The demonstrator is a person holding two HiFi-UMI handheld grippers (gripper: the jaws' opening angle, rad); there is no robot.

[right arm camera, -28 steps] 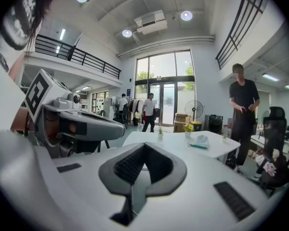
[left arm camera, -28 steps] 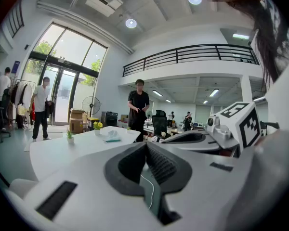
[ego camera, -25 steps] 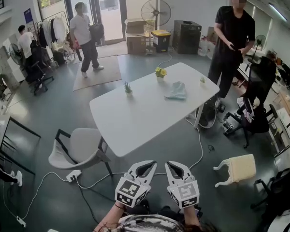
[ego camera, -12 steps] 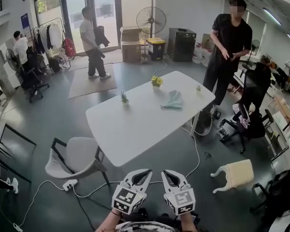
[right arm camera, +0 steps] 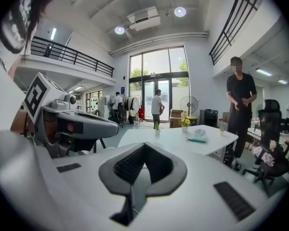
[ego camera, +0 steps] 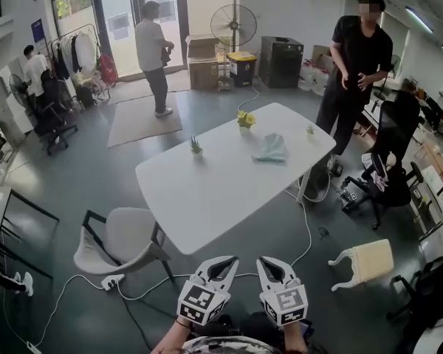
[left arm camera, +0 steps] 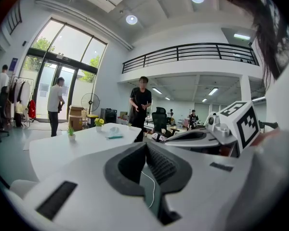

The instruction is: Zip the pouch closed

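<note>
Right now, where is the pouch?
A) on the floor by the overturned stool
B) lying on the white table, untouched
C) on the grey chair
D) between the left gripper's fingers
B: the pale blue pouch lies on the far half of the white table, while the left gripper and right gripper, both shut on nothing, hang short of the table's near edge.

The pouch [ego camera: 270, 147], near the tabletop's [ego camera: 207, 198] far right edge, is too small to show its zip. The left forearm [ego camera: 168, 339] is cut off by the head view's bottom edge.
</note>
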